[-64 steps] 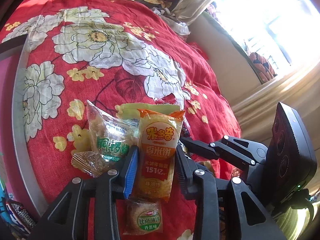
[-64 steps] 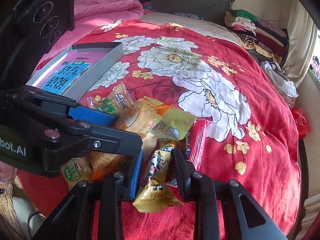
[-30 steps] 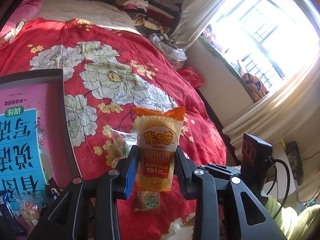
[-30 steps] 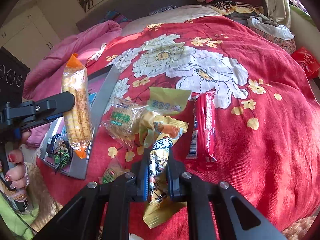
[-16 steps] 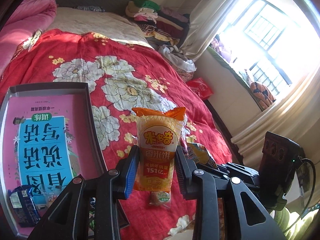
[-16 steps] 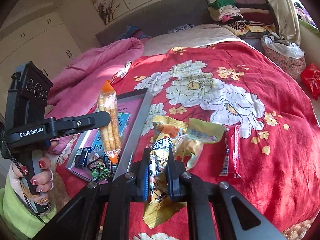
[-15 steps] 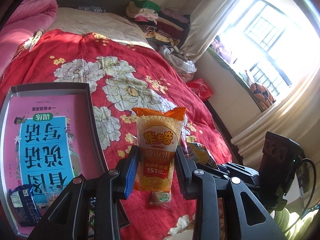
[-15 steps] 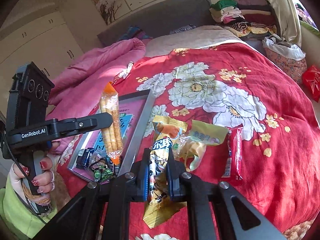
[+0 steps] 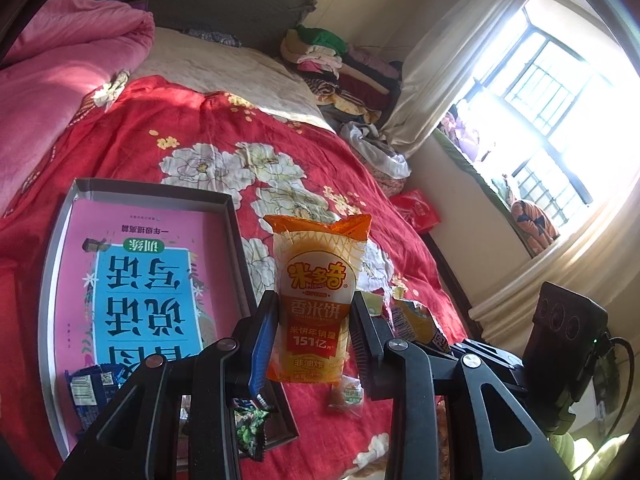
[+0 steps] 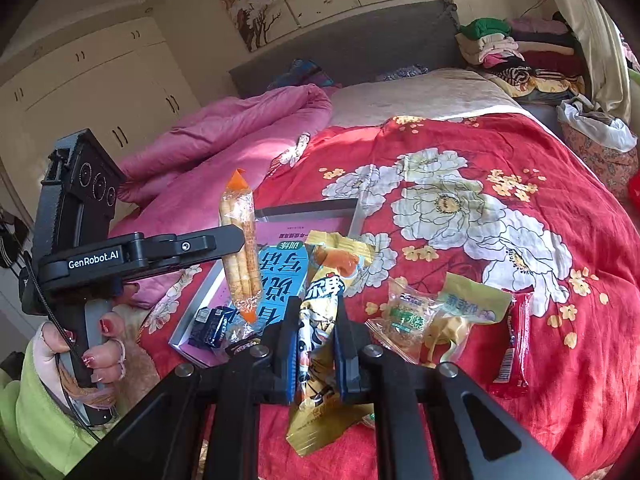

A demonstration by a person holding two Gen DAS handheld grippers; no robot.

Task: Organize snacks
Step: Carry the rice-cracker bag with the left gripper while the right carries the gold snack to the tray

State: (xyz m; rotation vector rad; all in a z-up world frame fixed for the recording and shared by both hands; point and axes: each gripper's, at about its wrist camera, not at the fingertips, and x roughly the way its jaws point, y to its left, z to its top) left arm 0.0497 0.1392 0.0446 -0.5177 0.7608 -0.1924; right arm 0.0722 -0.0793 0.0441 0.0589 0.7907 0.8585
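My left gripper is shut on an orange rice-cracker pack, held upright above the bed beside the grey tray. From the right wrist view the same pack hangs over the tray in the left gripper. My right gripper is shut on a yellow snack packet, lifted off the bedspread. The tray is lined with a pink and blue book cover and holds a blue packet and a green one at its near end.
On the red flowered bedspread lie a clear biscuit pack, a pale yellow bag, a red bar and a small round cake pack. A pink quilt is heaped at the left; folded clothes are piled by the headboard.
Both grippers have risen with their packets, and more of the room now shows. The left gripper has carried the orange pack leftward over the tray's edge. Neither grip has altered.
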